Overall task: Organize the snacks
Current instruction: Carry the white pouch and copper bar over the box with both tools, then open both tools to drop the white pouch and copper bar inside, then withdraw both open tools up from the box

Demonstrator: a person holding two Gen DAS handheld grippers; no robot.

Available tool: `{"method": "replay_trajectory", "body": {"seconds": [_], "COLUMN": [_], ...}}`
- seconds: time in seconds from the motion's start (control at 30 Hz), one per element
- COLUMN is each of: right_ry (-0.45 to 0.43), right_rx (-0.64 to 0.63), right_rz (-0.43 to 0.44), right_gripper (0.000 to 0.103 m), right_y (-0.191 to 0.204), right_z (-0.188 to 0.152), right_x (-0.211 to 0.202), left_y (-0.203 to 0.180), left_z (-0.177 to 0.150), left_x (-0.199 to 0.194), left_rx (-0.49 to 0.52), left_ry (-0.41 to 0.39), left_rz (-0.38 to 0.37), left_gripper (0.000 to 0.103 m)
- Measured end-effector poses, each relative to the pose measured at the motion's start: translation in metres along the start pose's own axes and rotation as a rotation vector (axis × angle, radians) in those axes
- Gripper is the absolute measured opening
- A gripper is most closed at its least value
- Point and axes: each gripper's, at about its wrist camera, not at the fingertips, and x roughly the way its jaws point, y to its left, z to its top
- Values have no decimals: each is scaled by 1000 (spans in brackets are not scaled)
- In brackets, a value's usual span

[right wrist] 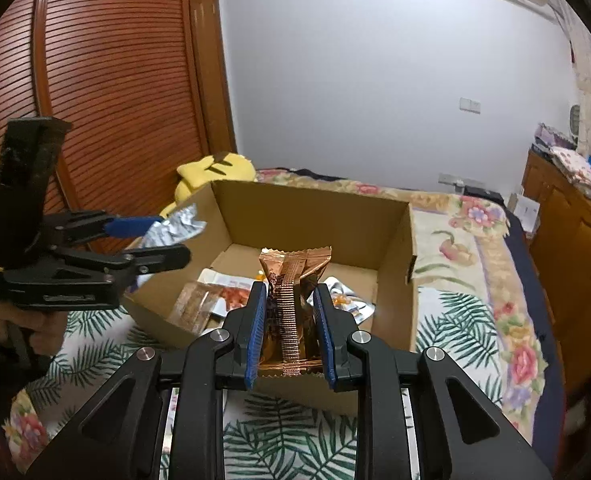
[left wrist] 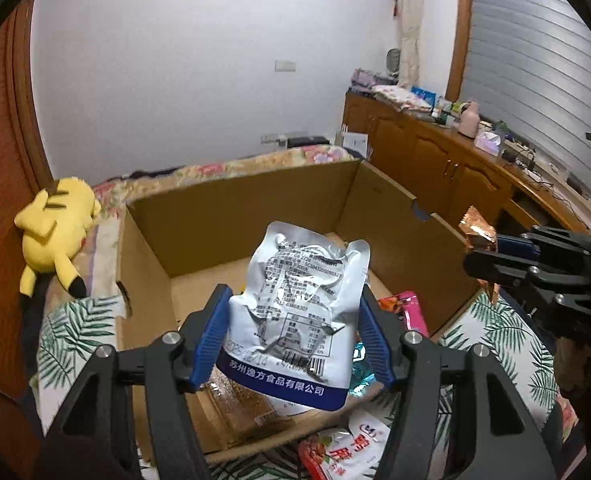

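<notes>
My left gripper (left wrist: 293,300) is shut on a silver and blue snack pouch (left wrist: 299,304) and holds it over the near edge of an open cardboard box (left wrist: 223,216). It shows at the left of the right wrist view (right wrist: 163,236), with the pouch (right wrist: 175,226) in it. My right gripper (right wrist: 289,296) is shut on a copper foil snack packet (right wrist: 293,280) above the box's near wall (right wrist: 295,392). It shows at the right of the left wrist view (left wrist: 479,248), holding the packet (left wrist: 477,232). Several snack packs (right wrist: 215,300) lie inside the box.
The box stands on a bed with a palm-leaf cover (right wrist: 279,436). A red and white snack pack (left wrist: 347,448) lies on the cover before the box. A yellow plush toy (left wrist: 57,232) lies behind the box's left side. Wooden cabinets (left wrist: 435,152) line the right wall.
</notes>
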Motion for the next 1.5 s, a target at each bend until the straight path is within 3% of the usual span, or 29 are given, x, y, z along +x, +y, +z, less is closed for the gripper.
{"method": "replay_trajectory", "body": {"seconds": [0.57,0.77,1.13,1.3,1.5], "right_ry": [92,109,44,11,40], "right_rx": [43,54,64,80,69], "right_rz": [22,6,-18,-13,-5], "right_gripper": [24,31,33,35,35], "right_y": [-2,-2,20,40,65], "right_z": [-7,-8,-7,-20,-44], "right_x": [65,72,28,1,-14], "left_y": [3,4,1,2,-2], "left_z": [-2,-8,-22,-32,-51], "left_x": [28,20,-38,-68,-90], "left_rx": [-12,-25,1,17,39], "left_ry": [65,64,-12,-44,-66], "left_rz": [11,10,-6,-13,0], "left_gripper": [64,67,67,68,69]}}
